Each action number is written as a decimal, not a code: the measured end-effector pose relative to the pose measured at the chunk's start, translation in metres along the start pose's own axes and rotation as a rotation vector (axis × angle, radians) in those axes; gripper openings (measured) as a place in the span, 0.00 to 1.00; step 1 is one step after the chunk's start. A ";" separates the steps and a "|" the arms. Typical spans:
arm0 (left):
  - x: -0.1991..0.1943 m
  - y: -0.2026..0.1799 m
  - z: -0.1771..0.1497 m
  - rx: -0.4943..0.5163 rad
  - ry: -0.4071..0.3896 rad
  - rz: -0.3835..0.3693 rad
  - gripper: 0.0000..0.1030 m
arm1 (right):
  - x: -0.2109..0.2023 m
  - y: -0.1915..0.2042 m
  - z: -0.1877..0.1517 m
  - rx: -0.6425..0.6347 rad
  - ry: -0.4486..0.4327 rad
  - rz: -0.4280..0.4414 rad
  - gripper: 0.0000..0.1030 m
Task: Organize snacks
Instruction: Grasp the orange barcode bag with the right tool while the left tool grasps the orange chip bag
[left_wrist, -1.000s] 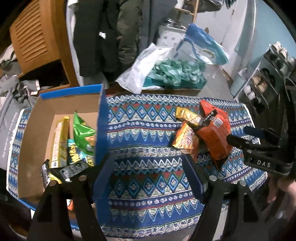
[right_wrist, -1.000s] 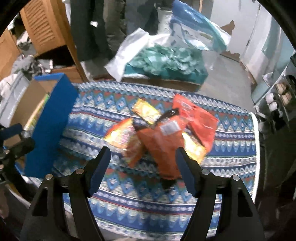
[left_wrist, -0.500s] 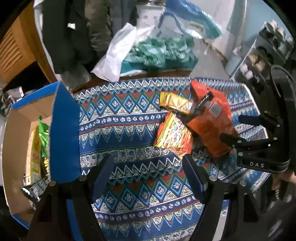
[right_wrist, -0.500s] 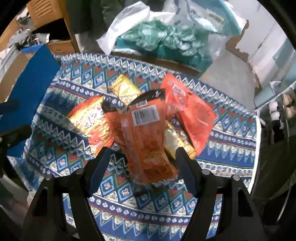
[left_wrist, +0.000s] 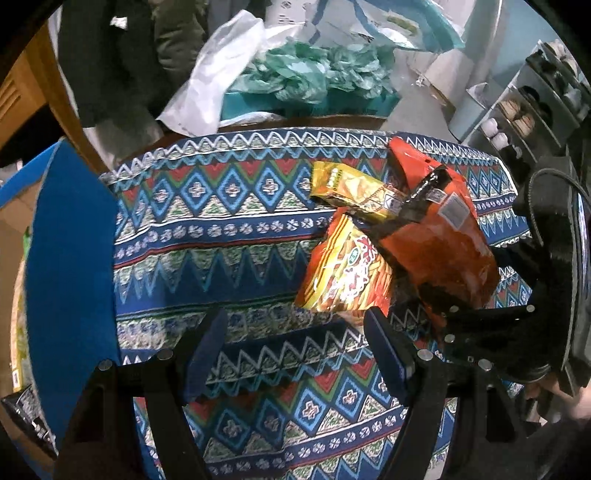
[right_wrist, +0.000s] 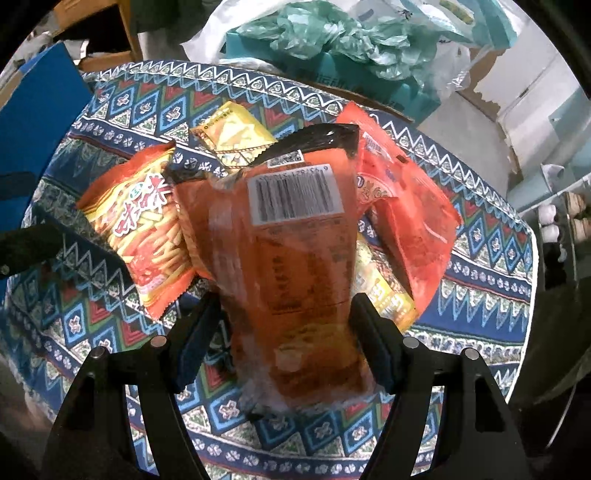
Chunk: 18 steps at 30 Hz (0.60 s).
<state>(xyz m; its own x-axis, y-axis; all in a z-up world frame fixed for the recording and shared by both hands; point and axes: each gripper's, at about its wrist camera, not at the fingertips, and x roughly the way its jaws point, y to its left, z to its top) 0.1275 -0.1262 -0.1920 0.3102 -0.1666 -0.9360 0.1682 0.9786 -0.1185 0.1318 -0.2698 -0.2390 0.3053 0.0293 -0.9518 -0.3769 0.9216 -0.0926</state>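
Observation:
A pile of snack packets lies on the patterned cloth. A long orange packet (right_wrist: 295, 251) with a barcode label lies on top; it also shows in the left wrist view (left_wrist: 439, 243). My right gripper (right_wrist: 284, 328) is open, its fingers on either side of this packet's near end. Beside it lie a red-and-yellow fries packet (right_wrist: 140, 221), also in the left wrist view (left_wrist: 343, 273), a gold packet (right_wrist: 232, 136), a red packet (right_wrist: 406, 206) and a yellow packet (right_wrist: 380, 288). My left gripper (left_wrist: 295, 347) is open and empty, over the cloth just left of the pile.
A blue-sided cardboard box (left_wrist: 70, 258) stands at the left with a few packets in it. Behind the table are a white bag (left_wrist: 218, 85), green plastic bags (left_wrist: 317, 70) and a wooden chair. Shelves (left_wrist: 535, 92) stand at the right.
Both grippers have moved closer to the snack pile. My right gripper has come down so its fingers now flank the orange packet. My left gripper has swung right, away from the box.

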 end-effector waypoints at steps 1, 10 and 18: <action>0.002 -0.003 0.001 0.012 -0.001 0.000 0.75 | 0.001 0.000 0.000 0.000 -0.004 0.005 0.68; 0.021 -0.019 0.011 0.078 0.014 -0.012 0.76 | -0.009 -0.003 -0.003 0.034 -0.026 0.056 0.37; 0.041 -0.041 0.018 0.139 0.037 -0.008 0.80 | -0.026 -0.047 -0.013 0.205 -0.069 0.122 0.37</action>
<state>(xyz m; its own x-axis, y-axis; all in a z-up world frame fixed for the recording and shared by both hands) 0.1503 -0.1758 -0.2199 0.2744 -0.1672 -0.9470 0.2995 0.9506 -0.0810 0.1297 -0.3187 -0.2140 0.3298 0.1652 -0.9295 -0.2320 0.9686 0.0898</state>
